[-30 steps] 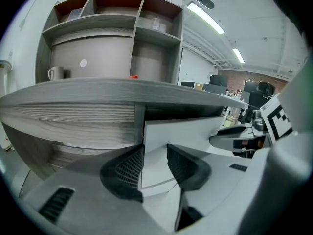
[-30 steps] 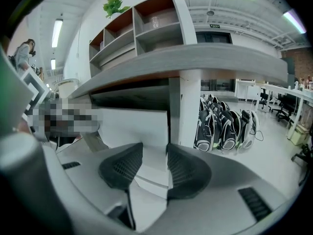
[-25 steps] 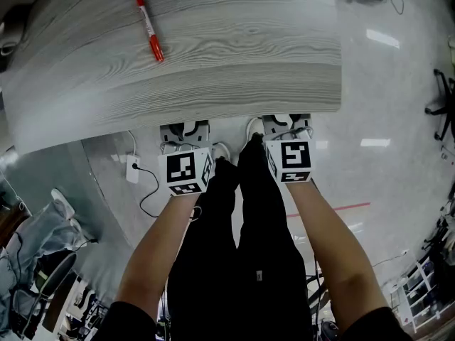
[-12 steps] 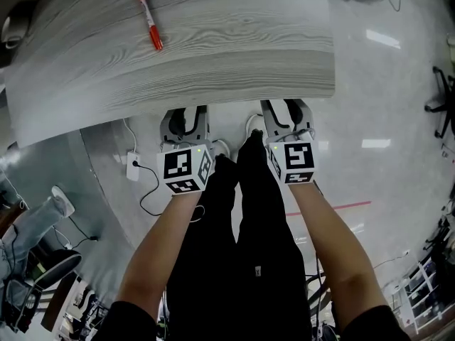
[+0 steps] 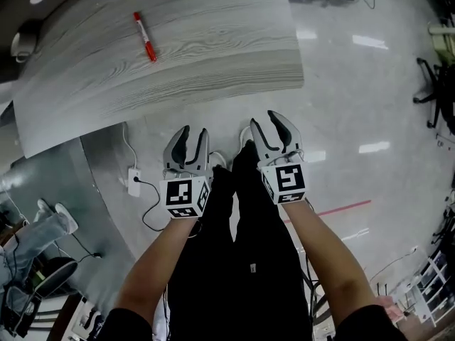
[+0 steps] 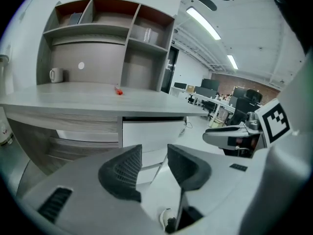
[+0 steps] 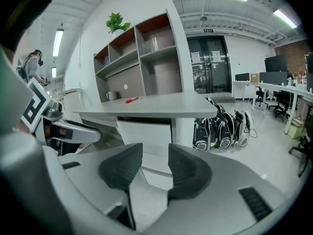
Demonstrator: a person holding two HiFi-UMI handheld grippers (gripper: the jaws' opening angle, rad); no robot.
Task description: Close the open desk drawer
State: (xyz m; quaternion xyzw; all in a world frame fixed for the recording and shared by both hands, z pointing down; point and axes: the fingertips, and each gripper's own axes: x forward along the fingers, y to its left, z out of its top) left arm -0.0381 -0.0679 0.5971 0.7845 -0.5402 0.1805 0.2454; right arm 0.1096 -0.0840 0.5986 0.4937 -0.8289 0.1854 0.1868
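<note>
Below head camera: left claw (image 5: 186, 144) and right claw (image 5: 274, 130) side by side over glossy floor (image 5: 341, 105), short of grey woodgrain desk top (image 5: 213, 55); space beneath hidden. Left gripper view: ribbed jaws slightly apart, empty; white flat drawer (image 6: 152, 133) ahead, untouched. Right gripper view: jaws likewise parted, empty; backpacks (image 7: 222, 126) ahead-right.

The white, plain-fronted drawer (image 6: 152, 131) sits level under the grey wood-grain tabletop (image 6: 93, 101), its front not jutting past the tabletop's edge
</note>
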